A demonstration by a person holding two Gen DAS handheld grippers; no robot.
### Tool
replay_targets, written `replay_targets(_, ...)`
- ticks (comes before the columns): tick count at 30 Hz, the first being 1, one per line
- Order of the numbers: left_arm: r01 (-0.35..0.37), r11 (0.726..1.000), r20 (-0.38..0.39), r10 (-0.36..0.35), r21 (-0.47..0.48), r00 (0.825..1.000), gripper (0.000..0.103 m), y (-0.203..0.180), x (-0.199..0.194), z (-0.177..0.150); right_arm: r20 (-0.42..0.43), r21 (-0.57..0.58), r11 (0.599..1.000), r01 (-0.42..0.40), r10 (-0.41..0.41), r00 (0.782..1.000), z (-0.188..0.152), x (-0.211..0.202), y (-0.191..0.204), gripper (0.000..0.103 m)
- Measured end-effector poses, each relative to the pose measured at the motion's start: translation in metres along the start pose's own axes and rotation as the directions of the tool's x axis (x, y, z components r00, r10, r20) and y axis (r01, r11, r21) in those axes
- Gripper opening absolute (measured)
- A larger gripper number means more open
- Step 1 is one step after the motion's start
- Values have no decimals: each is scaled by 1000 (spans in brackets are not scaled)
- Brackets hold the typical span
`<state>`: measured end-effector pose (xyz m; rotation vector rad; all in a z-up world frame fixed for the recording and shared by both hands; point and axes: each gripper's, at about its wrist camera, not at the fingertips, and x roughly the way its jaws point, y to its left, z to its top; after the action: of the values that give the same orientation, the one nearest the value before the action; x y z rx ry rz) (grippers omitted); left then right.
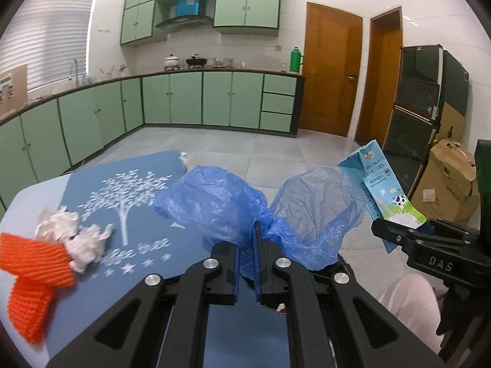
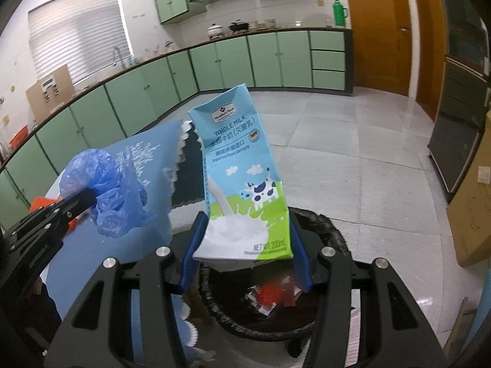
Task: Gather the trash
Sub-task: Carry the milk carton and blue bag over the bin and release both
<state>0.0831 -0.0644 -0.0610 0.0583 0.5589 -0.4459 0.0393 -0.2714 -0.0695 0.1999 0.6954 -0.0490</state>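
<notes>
A blue mat (image 1: 147,214) with a white tree print lies on the tabletop (image 1: 27,196). Green cabinets (image 1: 184,98) line the walls, with a green flask (image 1: 295,59) and pots (image 1: 172,60) on the counter. Two brown doors (image 1: 330,73) stand right, near a cardboard box (image 1: 448,181).

Crumpled blue plastic bag (image 1: 221,202), sky-blue milk carton (image 2: 242,178) with spotted cow, white-tree blue placemat (image 1: 122,214), orange knit (image 1: 33,273)

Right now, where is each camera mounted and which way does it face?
Left wrist: on the left claw, facing the kitchen over the table; shut on a blue bag; right claw shows.
Right wrist: on the right claw, tilted over the bin; grips the milk carton.
Shared: bag, carton, table, cabinets.
</notes>
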Motion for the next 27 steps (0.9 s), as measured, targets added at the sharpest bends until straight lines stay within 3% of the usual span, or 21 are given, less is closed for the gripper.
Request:
replay_targets(20, 78, 996, -100, -73, 47, 992, 9, -56, 76, 4, -63, 106, 988, 114, -108, 992, -17, 37, -53, 50)
replay_targets(22, 83, 996, -105, -78, 42, 991, 14, -56, 80, 4, -74, 108, 986, 126, -119, 990, -18, 40, -54, 60)
replay_targets(24, 87, 996, -108, -83, 35, 991, 39, -56, 81, 5, -72, 108, 984, 145, -137, 988, -20, 42, -54, 66)
replay_targets(27, 86, 996, -97, -83, 22, 992, 49, -52, 77, 7, -71, 110, 981, 161, -154, 986, -21, 43, -58, 75)
